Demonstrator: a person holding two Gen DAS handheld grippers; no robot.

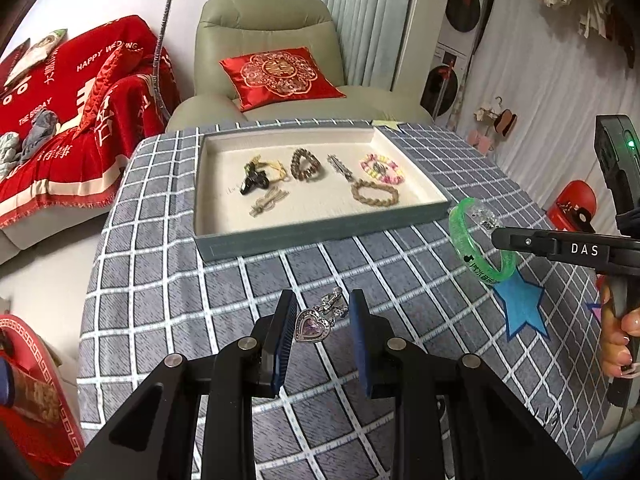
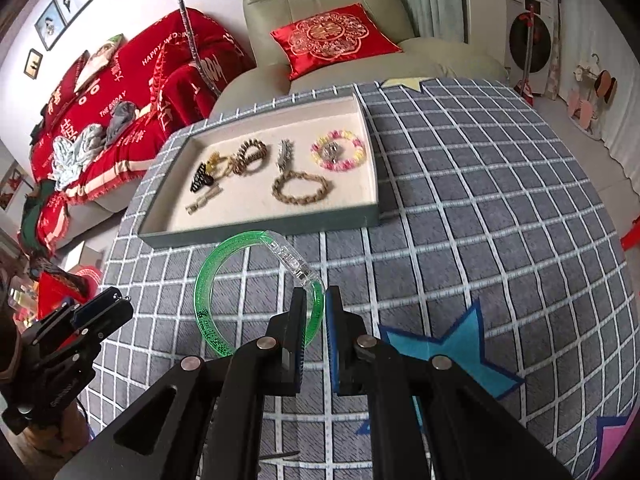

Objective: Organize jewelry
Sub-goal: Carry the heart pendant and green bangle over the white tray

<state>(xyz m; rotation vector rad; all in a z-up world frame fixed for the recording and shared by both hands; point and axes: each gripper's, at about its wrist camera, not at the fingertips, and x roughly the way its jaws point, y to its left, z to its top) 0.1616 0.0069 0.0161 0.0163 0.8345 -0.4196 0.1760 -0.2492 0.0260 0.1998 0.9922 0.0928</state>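
Left wrist view: the left gripper (image 1: 322, 326) holds a silver heart pendant (image 1: 314, 322) with a pale violet stone between its blue pads (image 1: 285, 336). The piece spans the gap and appears to hang clear of the checked tablecloth (image 1: 168, 300), so the jaws look clamped on it, only partly closed because the pendant is wide. Ahead lies the shallow jewelry tray (image 1: 320, 236), its cream lining already carrying several pieces: a braided bracelet (image 1: 375, 192), a bead bracelet (image 1: 382, 168), a dark clip (image 1: 253, 184) and others. Laid apart in rows, they read as sorted; a bare patch remains at the near edge, a likely spot for new arrivals.

Right wrist view: the right gripper (image 2: 316, 300) is closed tight on the rim of a green bangle (image 2: 208, 304) with a clear clasp section (image 2: 290, 258). A pinch on the thin rim lets the ring hang open to the left, clear of the cloth, just short of the tray's near wall.

Pose: both tools slant steeply downward toward the table, the tray in front of each. In the left view a hand (image 1: 620, 340) grips the right tool's handle at the frame's right edge. Both pieces appear to be in transit to the tray.
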